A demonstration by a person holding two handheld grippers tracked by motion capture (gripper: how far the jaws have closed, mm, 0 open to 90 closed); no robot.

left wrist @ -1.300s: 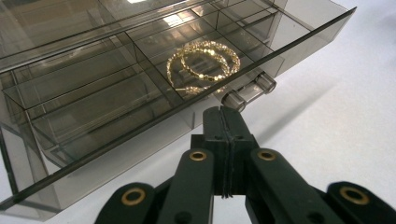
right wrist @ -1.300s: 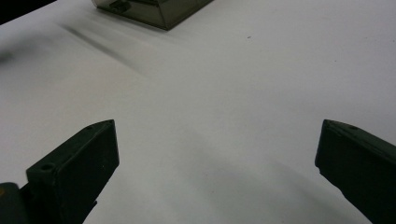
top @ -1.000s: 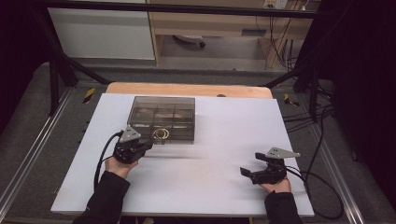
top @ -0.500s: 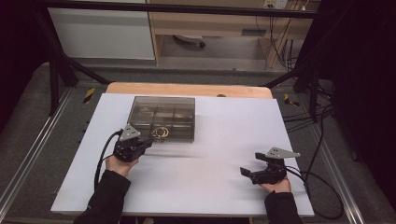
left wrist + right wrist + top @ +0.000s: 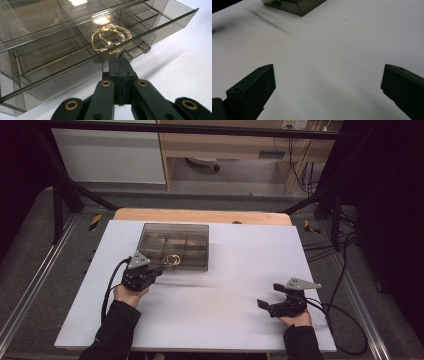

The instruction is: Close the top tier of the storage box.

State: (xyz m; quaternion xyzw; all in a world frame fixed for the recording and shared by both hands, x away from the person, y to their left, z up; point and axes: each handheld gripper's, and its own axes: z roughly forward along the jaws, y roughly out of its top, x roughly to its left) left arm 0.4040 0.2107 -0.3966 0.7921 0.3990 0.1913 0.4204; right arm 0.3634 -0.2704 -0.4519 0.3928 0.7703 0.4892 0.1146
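At box front: left tongs [image 5: 121,58] closed against drawer knob [image 5: 125,54], likely pushing | bracelets [image 5: 111,37] inside | right tongs [image 5: 327,87] apart, idle on worktop [image 5: 240,285]

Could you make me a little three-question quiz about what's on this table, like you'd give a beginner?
1. True or false: the right gripper has its jaws spread open over bare table.
2. What lies inside the smoky clear box? A) gold rings B) a pair of scissors C) batteries
3. Fill in: the left gripper has its jaws ____, with the tips at the box's front edge.

Key
1. True: in the right gripper view the two jaws stand far apart with nothing between them, above the white table.
2. A: the gold rings lie in one compartment.
3. Shut: the jaws are pressed together; whether they pinch the small knob there is hard to tell.
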